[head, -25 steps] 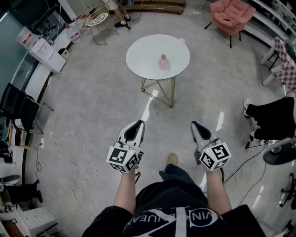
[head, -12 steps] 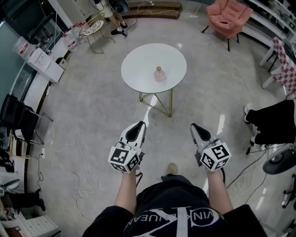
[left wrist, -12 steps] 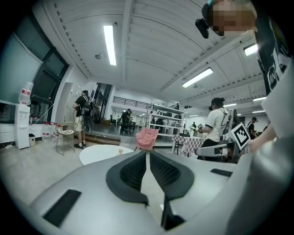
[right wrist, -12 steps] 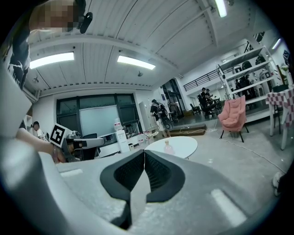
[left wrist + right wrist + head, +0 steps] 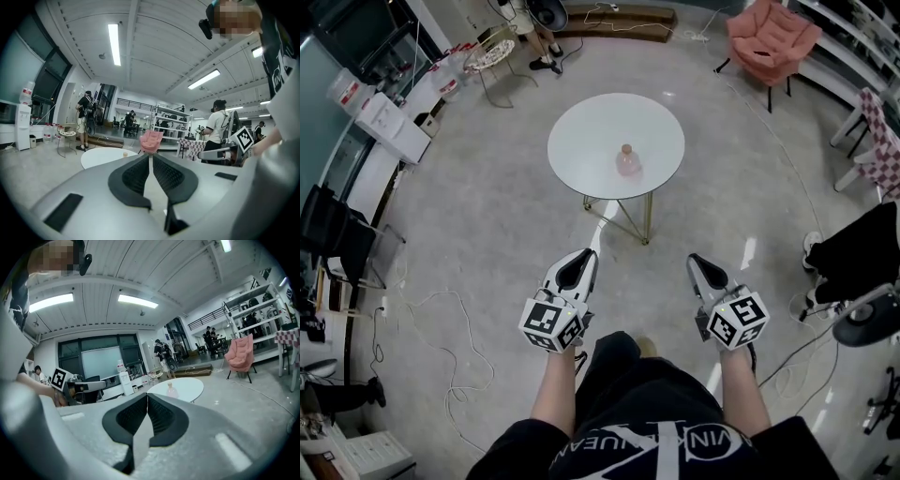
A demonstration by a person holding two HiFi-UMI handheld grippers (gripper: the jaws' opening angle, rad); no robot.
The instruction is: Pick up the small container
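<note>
A small pinkish container [image 5: 627, 161] with a tan cap stands upright near the middle of a round white table [image 5: 581, 136]; the right gripper view shows the same container [image 5: 172, 391] on that table [image 5: 187, 386]. My left gripper [image 5: 583, 256] and right gripper [image 5: 694, 256] hang side by side well short of the table, above the floor. Both have their jaws pressed together with nothing between them. In the left gripper view the left gripper [image 5: 150, 155] points past the table [image 5: 101, 156] toward a pink armchair [image 5: 151, 140].
The table stands on thin gold legs [image 5: 623, 211]. A pink armchair [image 5: 772, 37] sits far right, a wire chair [image 5: 492, 52] far left. Cables [image 5: 450, 319] trail over the floor at left. A black-clad seated figure [image 5: 858, 246] and a checkered chair [image 5: 872, 131] lie to the right.
The table and container have slid lower in the head view, so I have come closer to them. Both grippers keep the same place before me, still shut.
</note>
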